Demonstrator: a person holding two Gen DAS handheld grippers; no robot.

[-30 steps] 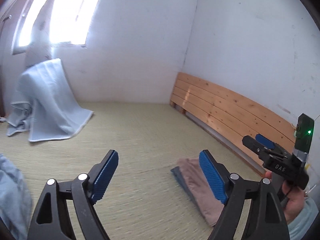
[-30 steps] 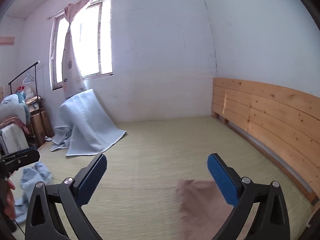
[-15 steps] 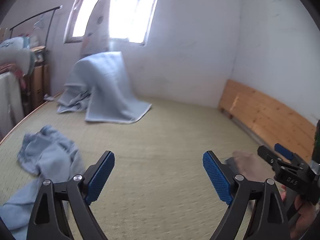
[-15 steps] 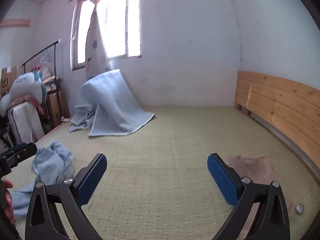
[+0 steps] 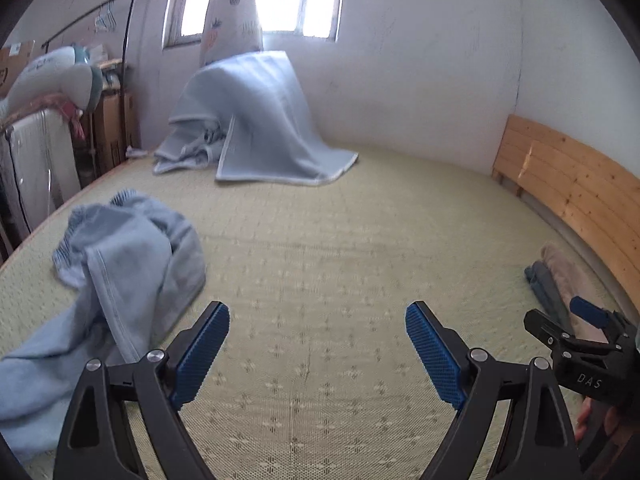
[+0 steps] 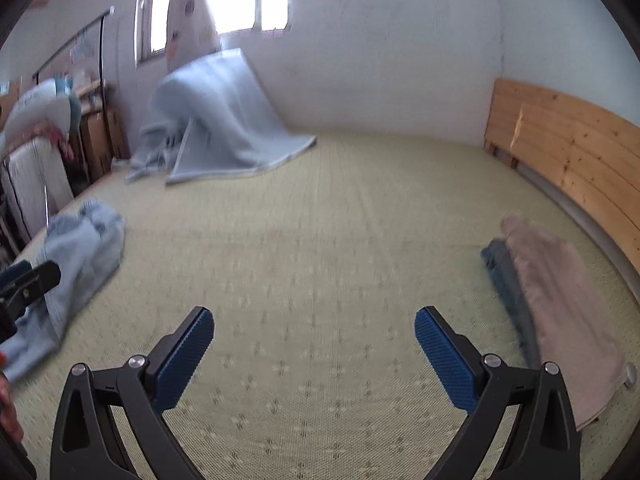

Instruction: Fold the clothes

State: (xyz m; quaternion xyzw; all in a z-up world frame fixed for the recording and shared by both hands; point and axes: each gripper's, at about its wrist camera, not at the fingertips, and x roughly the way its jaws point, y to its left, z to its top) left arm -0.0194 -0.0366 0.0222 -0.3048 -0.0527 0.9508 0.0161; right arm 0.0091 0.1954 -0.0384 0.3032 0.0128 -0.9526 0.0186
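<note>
L claw (image 5: 317,344) was held low & level, pointing fwd, its two blue-padded fingers (image 5: 200,348) spread wide w/ nothing between them. R claw (image 6: 314,350) sat alongside at approx the same height, fingers (image 6: 444,360) spread just as wide, also empty. In the L wrist view the R claw showed at the right edge, a hand (image 5: 596,420) wrapped round its grip. In the R wrist view a bit of the other hand (image 6: 7,404) showed at the left edge.
</note>
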